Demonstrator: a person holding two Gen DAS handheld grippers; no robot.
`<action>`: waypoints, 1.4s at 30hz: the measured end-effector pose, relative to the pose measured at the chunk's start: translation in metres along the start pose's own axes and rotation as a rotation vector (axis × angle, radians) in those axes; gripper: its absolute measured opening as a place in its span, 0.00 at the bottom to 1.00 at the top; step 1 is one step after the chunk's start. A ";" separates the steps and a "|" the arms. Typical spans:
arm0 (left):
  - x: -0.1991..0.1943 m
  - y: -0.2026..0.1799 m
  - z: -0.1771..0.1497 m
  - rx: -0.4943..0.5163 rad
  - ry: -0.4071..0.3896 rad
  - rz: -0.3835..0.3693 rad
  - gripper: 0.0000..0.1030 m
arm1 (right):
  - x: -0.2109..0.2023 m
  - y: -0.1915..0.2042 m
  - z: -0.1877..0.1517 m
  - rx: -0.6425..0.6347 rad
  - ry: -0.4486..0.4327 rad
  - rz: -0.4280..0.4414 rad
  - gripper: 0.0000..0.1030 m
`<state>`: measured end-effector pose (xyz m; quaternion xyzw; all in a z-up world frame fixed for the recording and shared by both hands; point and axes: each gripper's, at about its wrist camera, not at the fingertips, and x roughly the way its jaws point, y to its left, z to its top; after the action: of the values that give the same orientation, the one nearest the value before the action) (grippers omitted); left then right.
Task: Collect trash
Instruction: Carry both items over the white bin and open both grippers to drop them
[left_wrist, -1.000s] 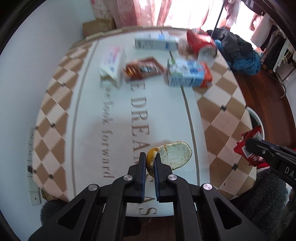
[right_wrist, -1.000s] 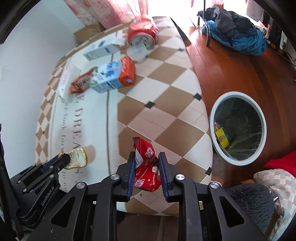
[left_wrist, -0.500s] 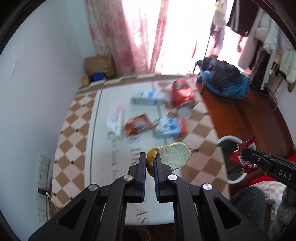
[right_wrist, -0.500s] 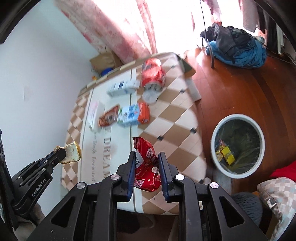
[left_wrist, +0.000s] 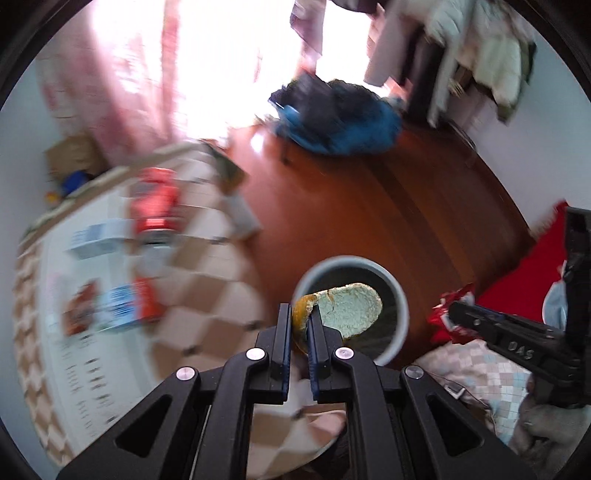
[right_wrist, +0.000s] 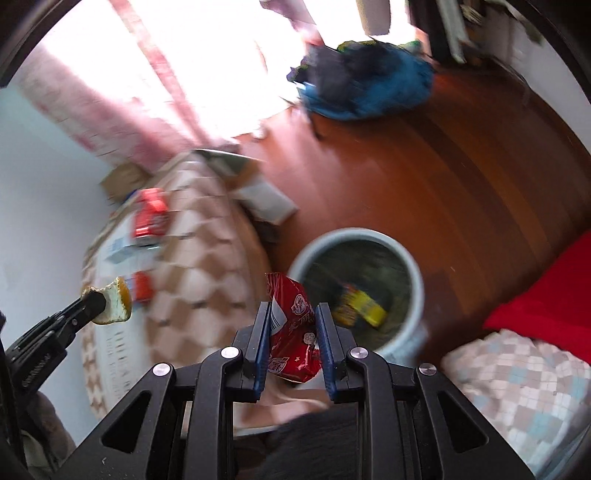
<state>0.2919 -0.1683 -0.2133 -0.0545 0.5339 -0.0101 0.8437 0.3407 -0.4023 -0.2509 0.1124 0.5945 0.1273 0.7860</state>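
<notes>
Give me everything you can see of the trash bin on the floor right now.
The trash bin is round, with a pale grey-white rim and a dark liner. It stands upright and open on the reddish wooden floor, beside the checkered table. Inside lies a yellow packet among dark, blurred contents. Nothing touches the rim.

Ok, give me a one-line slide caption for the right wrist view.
Right hand-held gripper shut on a red snack wrapper beside the white bin.

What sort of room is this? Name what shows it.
Most likely a lived-in bedroom or living room at home: pink curtains at a bright window, a clothes pile on the wood floor, hanging garments, and a waste bin.
</notes>
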 end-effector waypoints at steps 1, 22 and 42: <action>0.015 -0.009 0.005 0.011 0.025 -0.010 0.05 | 0.006 -0.011 0.002 0.016 0.012 -0.005 0.24; 0.159 -0.046 0.002 -0.041 0.318 0.048 0.90 | 0.153 -0.100 0.038 0.113 0.161 -0.097 0.88; 0.109 -0.044 -0.011 -0.042 0.219 0.109 0.92 | 0.086 -0.069 -0.001 -0.032 0.146 -0.235 1.00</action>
<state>0.3312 -0.2215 -0.3116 -0.0417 0.6250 0.0411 0.7784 0.3663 -0.4390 -0.3514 0.0197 0.6571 0.0518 0.7517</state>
